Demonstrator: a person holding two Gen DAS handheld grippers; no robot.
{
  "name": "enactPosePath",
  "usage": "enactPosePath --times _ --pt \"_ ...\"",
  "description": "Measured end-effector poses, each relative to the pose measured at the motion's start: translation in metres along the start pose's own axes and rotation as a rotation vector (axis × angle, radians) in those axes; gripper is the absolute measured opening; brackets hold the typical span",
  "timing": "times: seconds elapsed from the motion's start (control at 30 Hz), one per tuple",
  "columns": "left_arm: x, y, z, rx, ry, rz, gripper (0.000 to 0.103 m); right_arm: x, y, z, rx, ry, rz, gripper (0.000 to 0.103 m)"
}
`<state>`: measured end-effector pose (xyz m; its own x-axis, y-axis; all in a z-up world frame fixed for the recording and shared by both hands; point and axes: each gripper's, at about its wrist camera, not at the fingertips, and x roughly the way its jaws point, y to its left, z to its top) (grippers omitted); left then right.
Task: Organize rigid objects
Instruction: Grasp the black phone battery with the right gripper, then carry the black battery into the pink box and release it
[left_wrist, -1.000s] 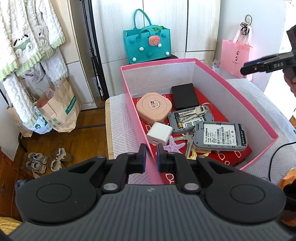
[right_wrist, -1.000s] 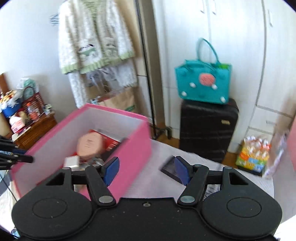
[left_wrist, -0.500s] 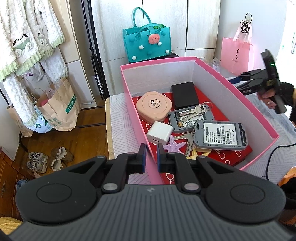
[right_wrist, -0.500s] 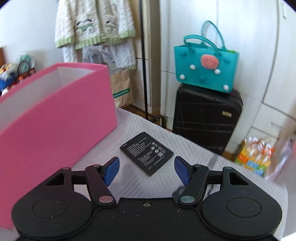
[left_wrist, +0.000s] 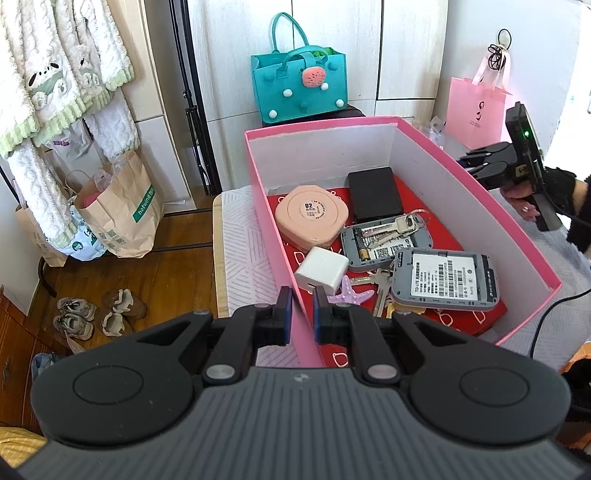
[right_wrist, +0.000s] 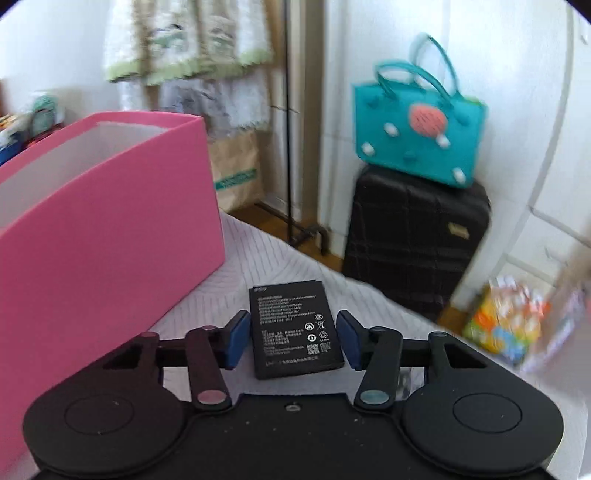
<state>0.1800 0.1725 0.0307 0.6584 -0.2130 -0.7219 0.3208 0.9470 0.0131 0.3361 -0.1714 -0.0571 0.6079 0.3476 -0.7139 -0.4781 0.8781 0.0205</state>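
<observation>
While the pink box (left_wrist: 476, 206) is already holding most of the small items, among them the peach case (left_wrist: 312, 216), white charger (left_wrist: 321, 272), keys (left_wrist: 391, 229) and two grey devices (left_wrist: 443, 282), one flat black battery (right_wrist: 295, 328) is lying outside on the quilted cover (right_wrist: 266, 266), just beside the box. The right tool (right_wrist: 293, 338) is hovering open, its fingers straddling the battery without pressing it. The left tool (left_wrist: 300, 314) is pinching the box's near wall, so probably only this battery is waiting to go in.
</observation>
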Motion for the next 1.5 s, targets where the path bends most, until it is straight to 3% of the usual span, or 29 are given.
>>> enactPosePath --times 0.07,0.4,0.57,0.9,1.13,1.33,1.5 --pt "0.000 0.000 0.000 0.003 -0.001 0.002 0.010 -0.005 0.001 -0.001 0.063 0.022 -0.018 0.056" --pt "0.001 0.000 0.002 0.010 -0.009 -0.005 0.010 -0.002 0.001 -0.002 0.057 0.029 -0.041 0.059" --pt "0.000 0.001 0.000 0.003 -0.009 -0.001 0.010 -0.002 0.008 0.007 0.069 0.063 -0.065 0.054" --pt "0.000 -0.001 -0.002 -0.005 -0.019 0.006 0.010 -0.090 0.048 0.010 -0.027 -0.126 -0.118 0.054" --pt "-0.002 -0.004 -0.006 0.007 -0.031 0.021 0.010 -0.143 0.092 0.039 -0.060 -0.211 0.057 0.054" --pt "-0.001 -0.005 -0.004 -0.009 -0.028 0.021 0.010 -0.114 0.136 0.064 -0.123 -0.125 0.213 0.054" --pt "-0.001 0.000 -0.006 -0.044 -0.031 0.009 0.010 -0.067 0.150 0.075 -0.112 0.017 0.280 0.054"
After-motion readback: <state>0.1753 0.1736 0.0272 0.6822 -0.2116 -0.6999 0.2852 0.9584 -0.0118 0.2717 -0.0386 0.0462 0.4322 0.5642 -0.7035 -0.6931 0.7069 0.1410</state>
